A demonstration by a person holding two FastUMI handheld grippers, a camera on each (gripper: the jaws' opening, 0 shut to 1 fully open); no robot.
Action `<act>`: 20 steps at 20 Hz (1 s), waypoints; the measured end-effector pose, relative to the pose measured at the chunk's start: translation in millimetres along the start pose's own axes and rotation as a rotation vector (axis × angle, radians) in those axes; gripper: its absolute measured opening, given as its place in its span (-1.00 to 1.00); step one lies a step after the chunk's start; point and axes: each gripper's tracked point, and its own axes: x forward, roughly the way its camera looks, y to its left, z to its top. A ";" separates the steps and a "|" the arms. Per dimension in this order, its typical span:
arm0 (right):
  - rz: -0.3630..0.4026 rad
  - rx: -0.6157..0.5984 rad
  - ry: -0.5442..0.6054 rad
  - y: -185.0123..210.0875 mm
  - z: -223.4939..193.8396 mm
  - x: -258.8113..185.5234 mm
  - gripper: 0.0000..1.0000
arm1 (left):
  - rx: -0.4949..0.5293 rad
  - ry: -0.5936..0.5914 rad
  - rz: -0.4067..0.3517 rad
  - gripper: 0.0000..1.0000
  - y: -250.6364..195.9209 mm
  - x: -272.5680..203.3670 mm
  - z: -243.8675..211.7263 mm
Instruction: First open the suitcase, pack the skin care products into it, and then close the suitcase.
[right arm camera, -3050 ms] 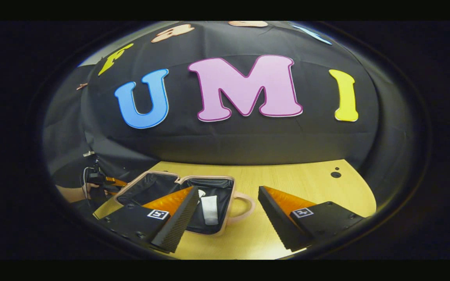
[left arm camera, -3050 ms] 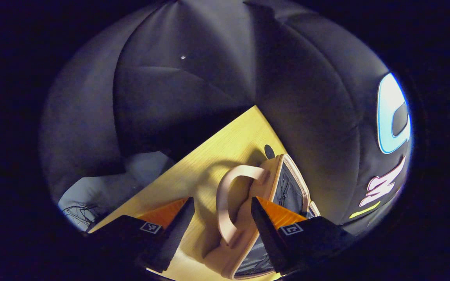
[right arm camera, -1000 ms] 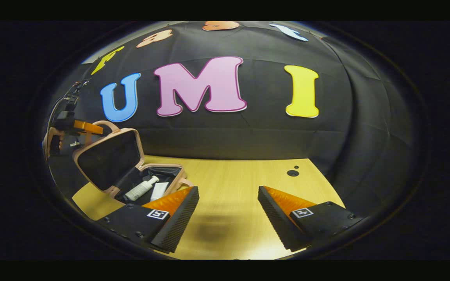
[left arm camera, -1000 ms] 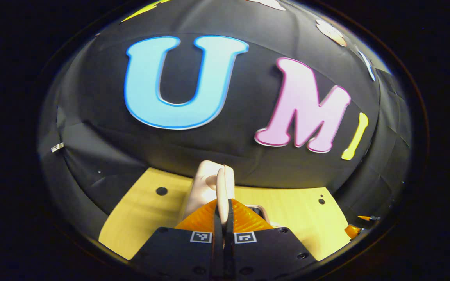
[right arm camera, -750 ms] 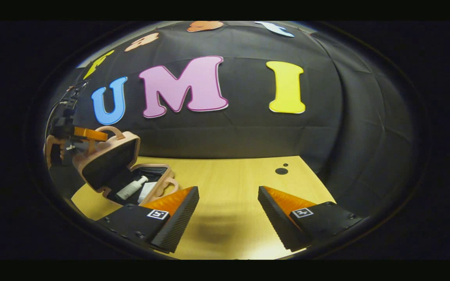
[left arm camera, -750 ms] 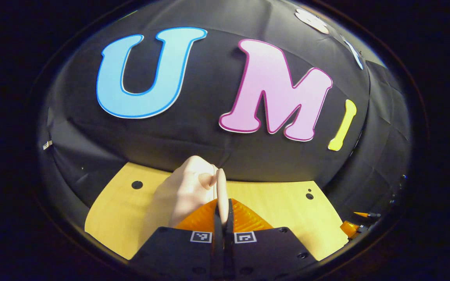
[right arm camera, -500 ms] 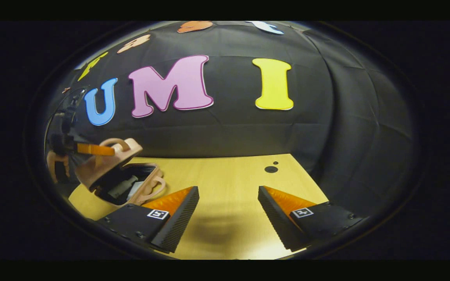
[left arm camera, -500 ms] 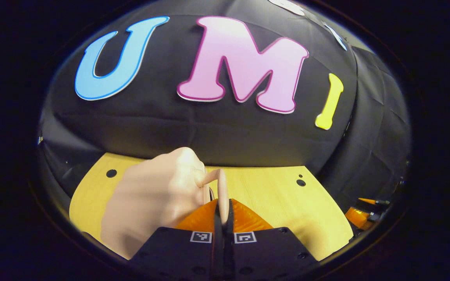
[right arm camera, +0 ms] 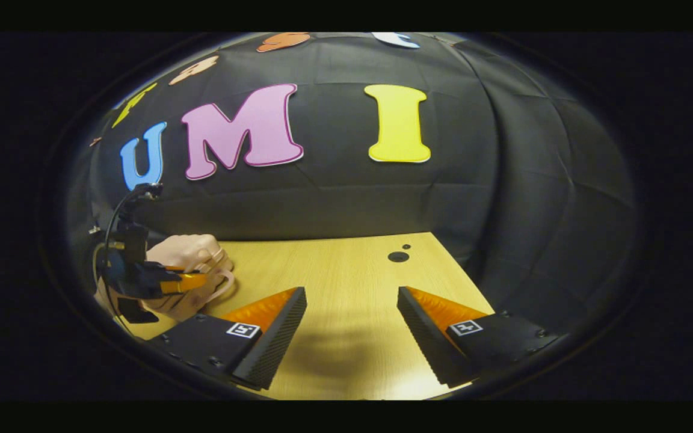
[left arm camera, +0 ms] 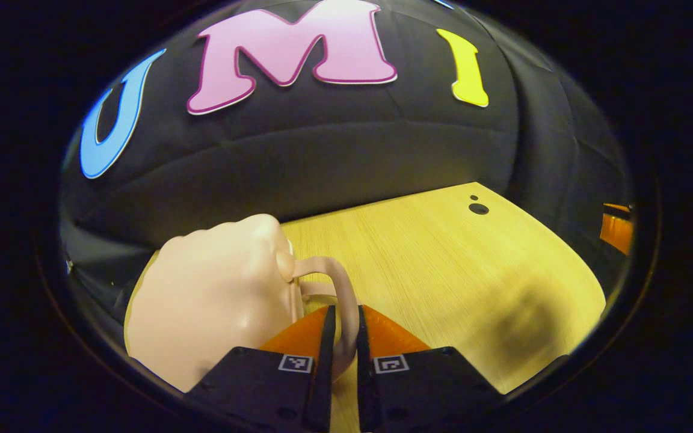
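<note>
Left gripper view shows your pale wood-grain worktop (left arm camera: 443,264) carrying the smooth pink hard-shell suitcase (left arm camera: 214,300), lid down, at its left end, your left tool (left arm camera: 341,337) clenched on its looped handle (left arm camera: 337,282), while your right tool (right arm camera: 351,325) hovers level, fingers spread.

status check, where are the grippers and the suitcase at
Left gripper shut on the suitcase handle. Right gripper open above bare table. Pink suitcase lid down, looks closed. Nothing in the way.
</note>
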 end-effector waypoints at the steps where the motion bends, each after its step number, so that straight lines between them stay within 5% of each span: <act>1: 0.006 0.004 -0.002 0.9 0.8 -0.9 0.95 | -0.019 -0.007 -0.011 -0.51 -6.4 -5.3 0.1; 2: 0.013 0.004 -0.002 3.1 2.5 -3.1 0.95 | -0.047 -0.033 -0.007 -0.29 -10.0 -9.6 5.8; 4: 0.020 -0.005 -0.009 7.2 7.8 -9.9 0.95 | -0.102 -0.131 -0.021 0.48 -16.6 -32.4 28.0; 6: 0.024 -0.011 -0.030 13.2 17.1 -23.4 0.95 | -0.133 -0.258 -0.011 0.88 -13.5 -70.4 55.1; 13: 0.011 0.011 -0.130 47.2 51.5 -108.1 0.95 | -0.134 -0.512 0.064 0.94 1.7 -241.5 110.2; 16: -0.009 0.010 -0.204 63.3 70.2 -159.9 0.95 | -0.214 -0.459 0.126 0.96 18.2 -302.3 82.7; 20: 0.032 -0.019 -0.314 101.4 92.4 -229.5 0.95 | -0.313 -0.527 0.109 0.95 33.3 -379.2 63.5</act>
